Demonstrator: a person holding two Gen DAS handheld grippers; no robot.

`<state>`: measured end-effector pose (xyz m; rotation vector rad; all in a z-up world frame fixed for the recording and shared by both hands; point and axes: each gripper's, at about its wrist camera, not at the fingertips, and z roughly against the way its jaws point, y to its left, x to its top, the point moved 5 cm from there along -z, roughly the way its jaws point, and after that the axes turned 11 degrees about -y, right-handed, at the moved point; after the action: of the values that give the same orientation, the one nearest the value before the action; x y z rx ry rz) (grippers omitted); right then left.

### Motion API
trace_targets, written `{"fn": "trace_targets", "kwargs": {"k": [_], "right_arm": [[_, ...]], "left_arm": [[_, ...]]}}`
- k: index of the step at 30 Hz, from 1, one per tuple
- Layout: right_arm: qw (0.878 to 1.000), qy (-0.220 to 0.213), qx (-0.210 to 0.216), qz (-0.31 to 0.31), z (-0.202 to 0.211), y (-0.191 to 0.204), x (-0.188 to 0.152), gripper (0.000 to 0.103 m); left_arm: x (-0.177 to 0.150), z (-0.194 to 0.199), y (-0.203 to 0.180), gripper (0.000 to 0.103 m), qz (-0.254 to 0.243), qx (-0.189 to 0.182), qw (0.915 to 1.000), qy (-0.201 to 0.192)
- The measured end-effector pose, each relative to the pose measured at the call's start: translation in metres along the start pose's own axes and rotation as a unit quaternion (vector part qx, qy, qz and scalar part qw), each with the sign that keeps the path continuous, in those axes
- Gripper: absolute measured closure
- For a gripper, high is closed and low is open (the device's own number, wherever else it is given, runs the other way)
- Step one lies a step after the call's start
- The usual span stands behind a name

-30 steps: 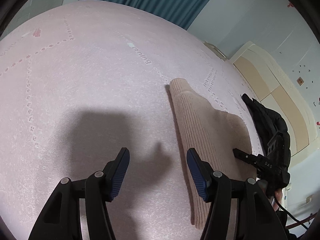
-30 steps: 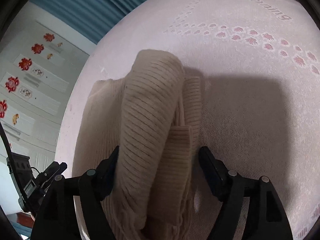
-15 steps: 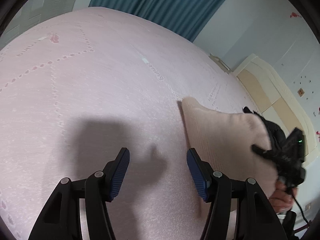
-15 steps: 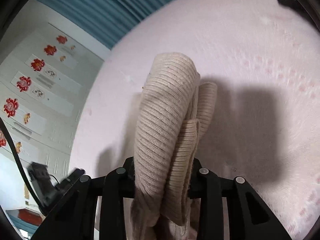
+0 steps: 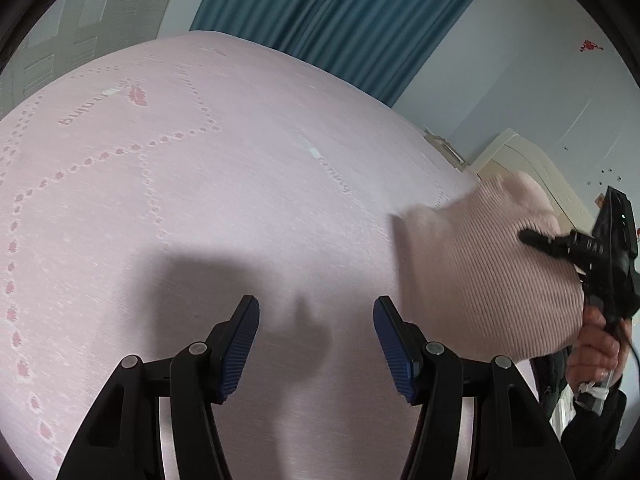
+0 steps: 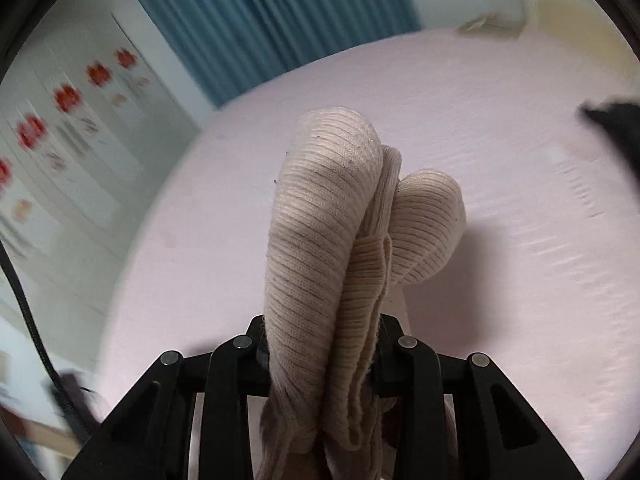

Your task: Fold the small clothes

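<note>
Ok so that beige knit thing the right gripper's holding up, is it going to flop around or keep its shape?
Likely floppy: the beige knit garment bends over and bulges in soft rolls above the right gripper, which is shut on it. It probably grips well, since the ribbed surface looks textured, not slick. It seems light; in the left wrist view it hangs bunched above the pink bed cover.

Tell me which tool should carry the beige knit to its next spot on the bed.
Right. The right tool is shut on the folded beige knit and holds it above the pink bedspread. The left tool is open, holds nothing, and sits off to the side.
</note>
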<state>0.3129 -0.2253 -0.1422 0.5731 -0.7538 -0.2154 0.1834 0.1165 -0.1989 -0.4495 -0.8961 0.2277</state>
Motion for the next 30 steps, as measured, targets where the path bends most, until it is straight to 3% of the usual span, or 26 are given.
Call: {"fn": "trace_targets", "kwargs": {"k": [3,4,8,9,11,16,19,23,25,26,28,30], "right_arm": [[0.997,0.023,0.054,-0.058,-0.033,-0.016,-0.012,0.070],[0.996,0.039,0.045,-0.064,-0.051,-0.027,-0.021,0.069],[0.993,0.098,-0.054,-0.025,-0.105,-0.077,-0.057,0.065],[0.993,0.100,-0.066,-0.015,-0.108,-0.086,-0.059,0.060],[0.994,0.094,-0.055,0.002,-0.102,-0.091,-0.056,0.053],[0.991,0.054,-0.084,0.094,-0.062,-0.076,-0.042,0.052],[0.990,0.034,-0.079,0.110,-0.049,-0.070,-0.034,0.052],[0.984,0.049,-0.091,0.143,-0.054,-0.058,-0.046,0.066],[0.978,0.071,-0.108,0.163,-0.063,-0.067,-0.050,0.088],[0.979,0.067,-0.101,0.166,-0.061,-0.065,-0.050,0.091],[0.985,0.032,-0.034,0.166,-0.046,-0.053,-0.043,0.094],[0.992,-0.007,0.036,0.118,-0.026,-0.056,-0.031,0.094]], "left_arm": [[0.002,-0.002,0.013,0.046,0.000,0.001,1.0000,0.000],[0.003,-0.004,0.017,0.046,-0.002,0.002,1.0000,0.001],[-0.002,-0.015,0.024,0.046,-0.012,0.008,0.9998,0.012],[-0.005,-0.019,0.024,0.046,-0.014,0.005,0.9997,0.017],[-0.011,-0.026,0.021,0.046,-0.018,0.000,0.9994,0.028],[-0.035,-0.048,0.004,0.046,-0.045,-0.006,0.9972,0.060],[-0.045,-0.055,-0.002,0.046,-0.047,-0.005,0.9964,0.070],[-0.042,-0.059,-0.007,0.046,-0.030,-0.006,0.9970,0.071],[-0.036,-0.058,-0.008,0.046,-0.021,-0.006,0.9975,0.067],[-0.033,-0.058,-0.008,0.046,-0.018,-0.006,0.9977,0.065],[-0.026,-0.056,-0.009,0.046,-0.019,-0.003,0.9981,0.058],[-0.022,-0.056,-0.011,0.046,-0.024,-0.001,0.9984,0.052]]}}
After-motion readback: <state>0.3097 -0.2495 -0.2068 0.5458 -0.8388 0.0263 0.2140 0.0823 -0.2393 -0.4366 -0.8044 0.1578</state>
